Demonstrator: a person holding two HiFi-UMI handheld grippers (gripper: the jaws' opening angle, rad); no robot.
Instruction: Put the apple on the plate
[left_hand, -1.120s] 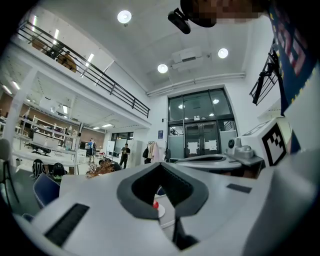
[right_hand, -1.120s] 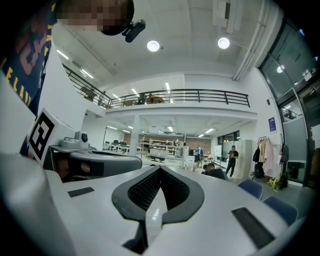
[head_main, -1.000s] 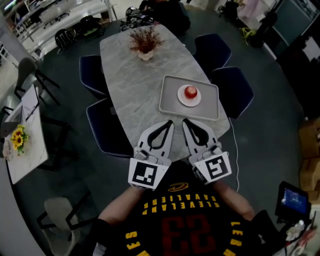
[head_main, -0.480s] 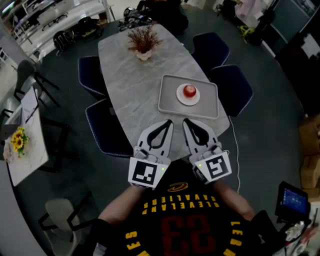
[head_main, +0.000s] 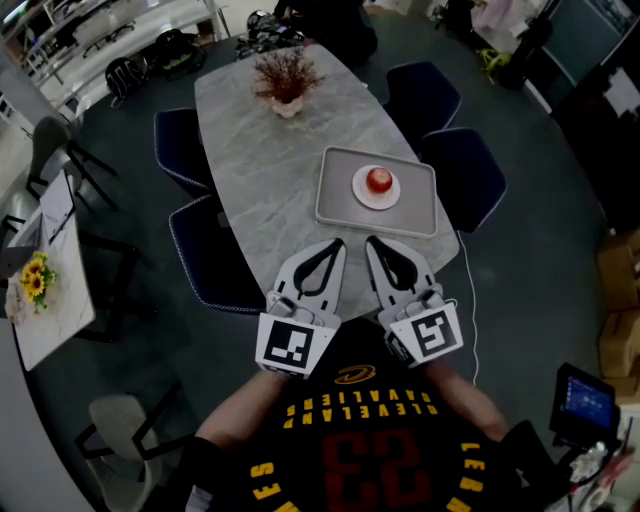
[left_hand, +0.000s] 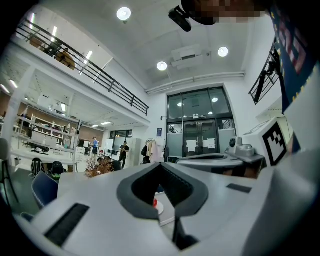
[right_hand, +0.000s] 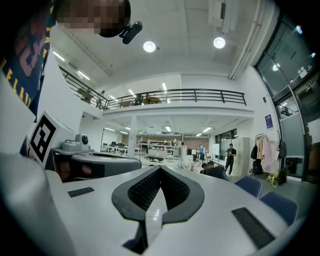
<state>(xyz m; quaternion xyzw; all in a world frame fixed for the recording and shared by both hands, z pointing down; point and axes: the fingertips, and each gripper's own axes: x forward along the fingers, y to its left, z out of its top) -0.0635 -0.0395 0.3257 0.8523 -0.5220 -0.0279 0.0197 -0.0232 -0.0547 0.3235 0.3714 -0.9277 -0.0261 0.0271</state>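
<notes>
A red apple (head_main: 379, 180) sits on a small white plate (head_main: 360, 192) in the middle of a grey tray (head_main: 340, 195) at the near right of the marble table (head_main: 270, 170). My left gripper (head_main: 341, 244) and right gripper (head_main: 369, 243) are held side by side at the table's near end, well short of the tray, both shut with nothing between the jaws. In the left gripper view a sliver of the apple (left_hand: 155, 203) and plate (left_hand: 162, 209) shows through the jaw opening. The right gripper view shows only its own shut jaws (right_hand: 159, 169) and the hall beyond.
A potted dried plant (head_main: 285, 80) stands at the table's far end. Dark blue chairs (head_main: 205, 255) flank the table on both sides. A side table with yellow flowers (head_main: 33, 282) is at the left, a small screen (head_main: 585, 400) at the lower right.
</notes>
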